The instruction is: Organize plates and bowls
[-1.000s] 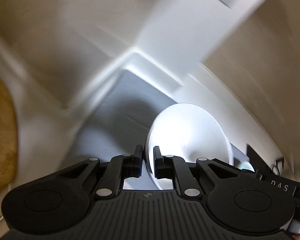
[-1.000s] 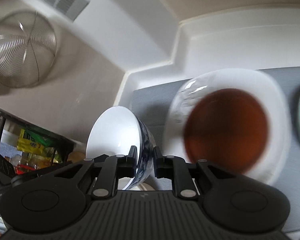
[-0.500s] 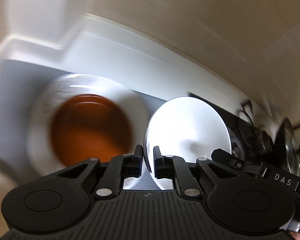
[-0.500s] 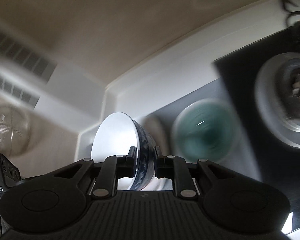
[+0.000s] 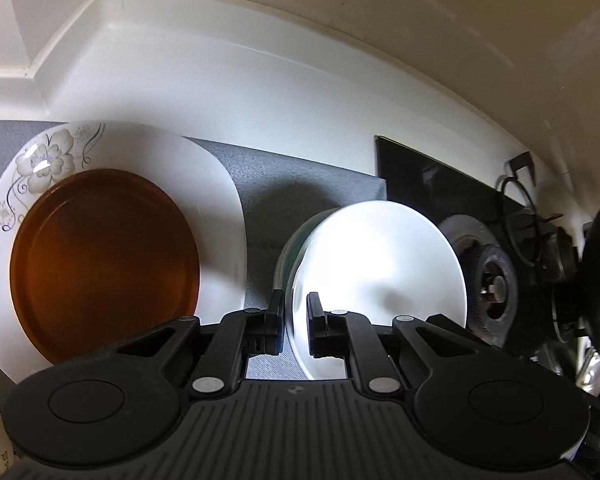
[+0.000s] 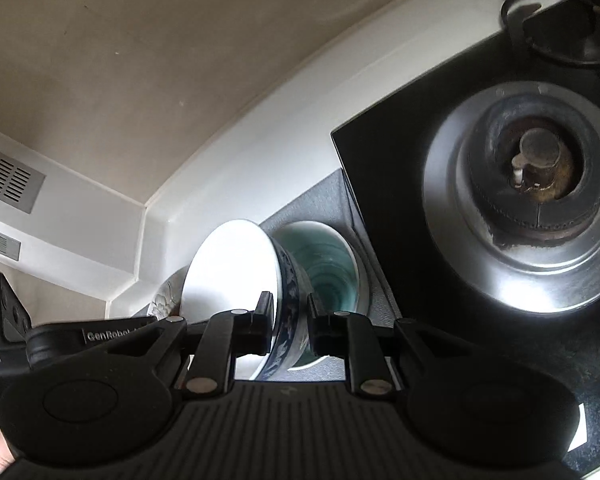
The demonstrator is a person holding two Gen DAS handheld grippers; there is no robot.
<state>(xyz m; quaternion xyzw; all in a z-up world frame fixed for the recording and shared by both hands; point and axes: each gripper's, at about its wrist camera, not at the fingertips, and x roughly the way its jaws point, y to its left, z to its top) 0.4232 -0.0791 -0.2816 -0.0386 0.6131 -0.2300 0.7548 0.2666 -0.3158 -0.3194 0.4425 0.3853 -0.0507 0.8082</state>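
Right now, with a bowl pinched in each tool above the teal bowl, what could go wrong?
Each bowl is held only by its rim: the white bowl in the left tool, the blue-patterned bowl in the right tool, so either could slip or swing.

Both hang close over the teal bowl; lowering them together may knock ceramic on ceramic.

The stove burner sits right beside the stacking spot.

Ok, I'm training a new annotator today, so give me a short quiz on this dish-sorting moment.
1. True or false: the left gripper pinches the plain white bowl by its rim.
2. What does the right gripper hold?
3. The amber glass plate lies on: A) the stove burner, B) the flowered white plate, C) the teal-glazed bowl.

Key: 1 true; 2 the blue-patterned white bowl; 3 B.
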